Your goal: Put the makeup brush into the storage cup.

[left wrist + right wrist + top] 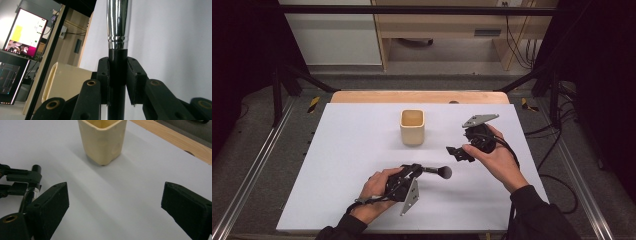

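One monitor [23, 32] behind left tongs [117, 72]

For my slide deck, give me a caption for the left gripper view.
Left gripper jaws shut on a brush handle, cream cup beside.

The right gripper [115, 207] has its two black jaws spread wide at the lower left and lower right of the frame, nothing between them but the white table top [120, 195]. A cream cup [102, 140] (square-sided, rounded corners) stands upright at the top centre. At the far left edge, the other gripper [21, 181] clamps a thin rod [26, 197].
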A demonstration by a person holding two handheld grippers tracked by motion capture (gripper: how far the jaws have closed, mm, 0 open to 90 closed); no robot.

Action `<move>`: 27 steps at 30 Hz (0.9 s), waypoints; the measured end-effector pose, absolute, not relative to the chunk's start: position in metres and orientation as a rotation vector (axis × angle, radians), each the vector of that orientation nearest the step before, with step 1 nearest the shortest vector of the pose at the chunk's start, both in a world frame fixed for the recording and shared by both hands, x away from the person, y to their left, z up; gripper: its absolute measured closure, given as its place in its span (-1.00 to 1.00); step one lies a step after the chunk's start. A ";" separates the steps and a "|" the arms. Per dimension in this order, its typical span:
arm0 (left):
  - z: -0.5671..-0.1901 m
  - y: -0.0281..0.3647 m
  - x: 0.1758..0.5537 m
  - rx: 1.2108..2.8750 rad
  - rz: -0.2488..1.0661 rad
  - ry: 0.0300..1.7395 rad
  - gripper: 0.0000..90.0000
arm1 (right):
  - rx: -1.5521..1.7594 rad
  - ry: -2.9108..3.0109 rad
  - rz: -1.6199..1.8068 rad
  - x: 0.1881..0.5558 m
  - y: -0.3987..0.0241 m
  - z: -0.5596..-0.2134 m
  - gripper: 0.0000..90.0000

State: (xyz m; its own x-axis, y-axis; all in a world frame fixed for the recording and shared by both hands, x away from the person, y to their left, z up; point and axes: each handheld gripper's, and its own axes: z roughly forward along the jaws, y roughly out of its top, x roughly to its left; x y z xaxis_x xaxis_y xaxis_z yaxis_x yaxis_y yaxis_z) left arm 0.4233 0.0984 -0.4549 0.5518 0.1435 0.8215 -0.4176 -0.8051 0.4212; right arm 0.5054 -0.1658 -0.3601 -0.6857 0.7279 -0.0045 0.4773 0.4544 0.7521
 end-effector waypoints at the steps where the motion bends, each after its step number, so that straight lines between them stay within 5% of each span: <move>1: -0.455 0.099 0.423 2.192 1.235 -0.214 0.65 | 1.024 2.373 1.084 0.505 -0.169 -0.361 -0.82; 27: -0.436 0.117 0.430 2.089 1.107 0.024 0.65 | 1.019 2.059 1.278 0.464 -0.195 -0.398 -0.81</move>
